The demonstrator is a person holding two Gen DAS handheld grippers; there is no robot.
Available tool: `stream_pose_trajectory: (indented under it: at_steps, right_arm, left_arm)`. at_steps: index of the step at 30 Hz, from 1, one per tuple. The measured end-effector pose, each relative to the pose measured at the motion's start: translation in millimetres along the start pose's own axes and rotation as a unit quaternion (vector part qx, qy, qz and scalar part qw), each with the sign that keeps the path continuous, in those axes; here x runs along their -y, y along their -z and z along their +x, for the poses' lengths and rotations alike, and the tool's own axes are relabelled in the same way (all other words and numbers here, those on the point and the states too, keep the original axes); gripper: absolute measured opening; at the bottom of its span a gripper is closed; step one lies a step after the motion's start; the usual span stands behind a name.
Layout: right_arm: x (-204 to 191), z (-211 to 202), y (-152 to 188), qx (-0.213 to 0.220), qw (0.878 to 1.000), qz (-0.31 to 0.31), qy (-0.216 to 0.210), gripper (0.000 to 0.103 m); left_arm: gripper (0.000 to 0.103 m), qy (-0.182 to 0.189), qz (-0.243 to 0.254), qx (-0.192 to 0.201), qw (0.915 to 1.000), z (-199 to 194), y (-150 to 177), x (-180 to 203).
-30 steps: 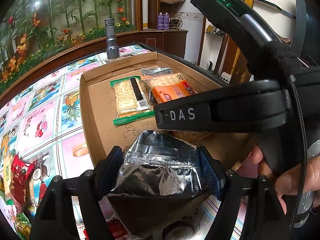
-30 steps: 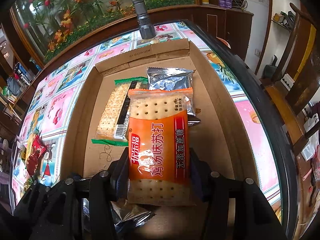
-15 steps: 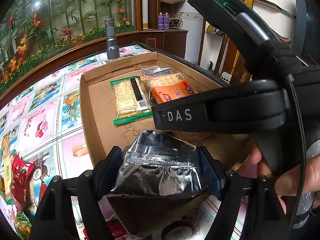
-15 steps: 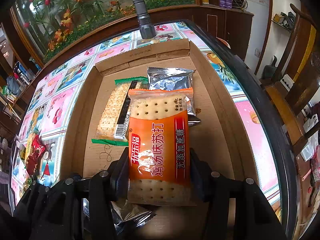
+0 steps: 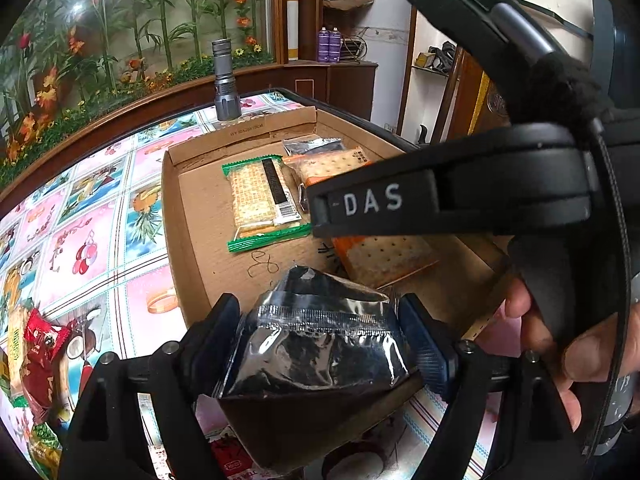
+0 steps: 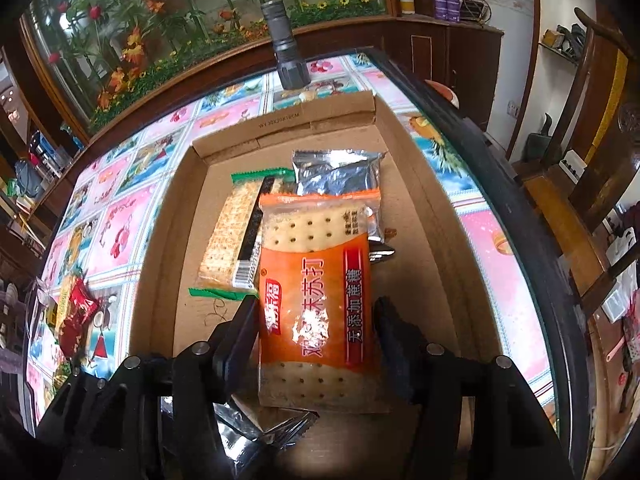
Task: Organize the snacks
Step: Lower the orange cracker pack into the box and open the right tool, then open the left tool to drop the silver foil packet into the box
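An open cardboard box (image 5: pixel 200 220) lies on the picture tablecloth. My left gripper (image 5: pixel 320 320) hangs over the box's near corner with a crumpled silver foil packet (image 5: pixel 316 344) between its blue pads. Its jaws are opening, and the pads still touch the packet. My right gripper (image 6: pixel 316 308) is lower in the box, jaws opening. Between its fingers lies an orange cracker pack (image 6: pixel 316 292), with a thin gap at the right finger (image 6: pixel 386 320). The pack's near end rests on the box floor (image 5: pixel 384 260). A green-edged cracker pack (image 6: pixel 236 236) and another silver packet (image 6: pixel 340 172) lie further back.
A grey flashlight (image 6: pixel 286 52) stands upright behind the box. Red and green snack packets (image 5: pixel 42 356) lie on the tablecloth at the left. A person's hand (image 5: pixel 580 352) grips the right gripper's handle. The table's dark edge (image 6: pixel 480 152) runs close along the box's right side.
The right fingers have spread a little and the orange pack has dropped lower between them onto the box floor. The foil packet stays between the left pads. Neither hand has moved.
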State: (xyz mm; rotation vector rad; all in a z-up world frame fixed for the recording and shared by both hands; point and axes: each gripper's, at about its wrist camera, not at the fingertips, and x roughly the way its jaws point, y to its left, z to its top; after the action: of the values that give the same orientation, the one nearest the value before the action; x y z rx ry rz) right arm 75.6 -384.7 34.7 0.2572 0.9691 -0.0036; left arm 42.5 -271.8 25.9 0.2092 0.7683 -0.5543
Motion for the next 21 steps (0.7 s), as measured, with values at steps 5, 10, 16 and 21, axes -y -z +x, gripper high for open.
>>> stream_pose_trajectory:
  at_steps: [5, 10, 16, 21]
  right_arm:
    - [2.0, -9.1, -2.1, 0.018, 1.0, 0.006, 0.004, 0.064]
    - [9.4, -27.6, -6.6, 0.056, 0.998, 0.027, -0.014, 0.064]
    - [15.7, -37.1, -9.6, 0.082, 0.995, 0.049, -0.013, 0.066]
    - [16.8, -35.3, -10.5, 0.081, 0.995, 0.052, -0.01, 0.066]
  left_arm:
    - [0.082, -0.004, 0.001, 0.006, 1.0, -2.3, -2.2, 1.9]
    - [0.083, -0.011, 0.007, 0.024, 0.9996, -11.8, -9.1, 4.3]
    - [0.086, -0.017, 0.014, 0.034, 0.9992, -22.8, -13.7, 5.3]
    - [0.086, -0.012, 0.0, 0.028, 0.9995, -30.6, -17.4, -3.1]
